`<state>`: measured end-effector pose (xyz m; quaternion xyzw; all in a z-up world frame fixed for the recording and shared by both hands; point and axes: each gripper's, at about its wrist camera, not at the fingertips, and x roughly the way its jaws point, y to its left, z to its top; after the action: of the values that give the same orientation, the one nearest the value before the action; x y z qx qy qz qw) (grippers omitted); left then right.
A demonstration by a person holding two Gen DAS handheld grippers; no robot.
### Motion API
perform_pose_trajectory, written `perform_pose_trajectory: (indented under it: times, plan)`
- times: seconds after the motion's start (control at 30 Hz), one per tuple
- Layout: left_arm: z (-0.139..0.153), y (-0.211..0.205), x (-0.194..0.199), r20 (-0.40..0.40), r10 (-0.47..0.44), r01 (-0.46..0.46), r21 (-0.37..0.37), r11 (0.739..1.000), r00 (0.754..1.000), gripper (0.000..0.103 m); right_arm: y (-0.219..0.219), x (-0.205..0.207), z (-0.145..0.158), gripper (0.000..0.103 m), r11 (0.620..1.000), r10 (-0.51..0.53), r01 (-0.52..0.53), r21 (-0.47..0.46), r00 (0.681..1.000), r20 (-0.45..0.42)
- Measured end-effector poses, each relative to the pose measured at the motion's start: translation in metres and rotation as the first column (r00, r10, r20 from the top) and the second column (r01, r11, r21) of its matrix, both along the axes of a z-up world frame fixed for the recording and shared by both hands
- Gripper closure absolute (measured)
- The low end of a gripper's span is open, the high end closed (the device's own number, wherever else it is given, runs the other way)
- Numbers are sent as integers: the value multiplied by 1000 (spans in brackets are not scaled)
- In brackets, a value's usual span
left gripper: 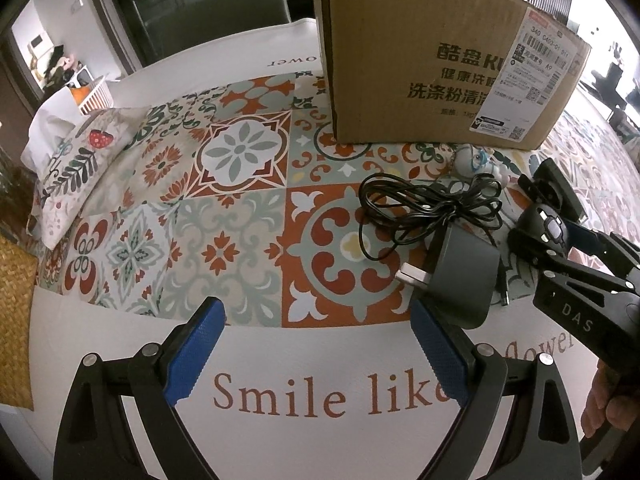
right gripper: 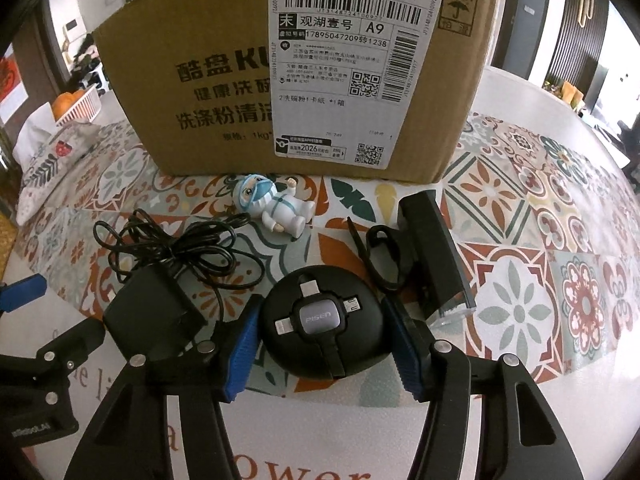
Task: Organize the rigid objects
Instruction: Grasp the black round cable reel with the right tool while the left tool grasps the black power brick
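Observation:
A round black PISEN cable reel [right gripper: 325, 330] sits between the blue pads of my right gripper [right gripper: 325, 346], which is shut on it; in the left wrist view the reel [left gripper: 550, 229] is held just above the table. A dark grey power adapter [left gripper: 466, 276] with a tangled black cord [left gripper: 432, 208] lies left of it; it also shows in the right wrist view [right gripper: 154, 312]. A small white figurine in a mask [right gripper: 276, 210] lies in front of the cardboard box [right gripper: 304, 80]. My left gripper [left gripper: 316, 354] is open and empty, its right pad just in front of the adapter.
A black clip-like holder [right gripper: 434, 256] and a black strap loop [right gripper: 384, 260] lie right of the reel. The box [left gripper: 432, 52] stands at the back of the patterned tablecloth [left gripper: 240, 184]. A floral pouch [left gripper: 76, 168] lies at the far left edge.

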<state>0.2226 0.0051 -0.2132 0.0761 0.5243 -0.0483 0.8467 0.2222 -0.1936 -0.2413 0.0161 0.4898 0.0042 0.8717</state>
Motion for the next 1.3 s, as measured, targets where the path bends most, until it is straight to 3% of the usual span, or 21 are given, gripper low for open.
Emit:
perform_pose_trajectory:
  times: [0.43, 0.93, 1.3]
  plan:
    - [14, -19, -6, 18, -92, 92, -55, 994, 996, 15, -16, -23, 10, 44, 997, -59, 60, 47, 998, -13]
    - [2, -37, 10, -2, -230, 225, -192, 955, 973, 23, -28, -42, 11, 44, 986, -150, 151, 72, 989, -7]
    - [18, -55, 15, 8, -266, 262, -209, 942, 964, 30, -43, -41, 14, 44, 970, -195, 192, 149, 981, 4]
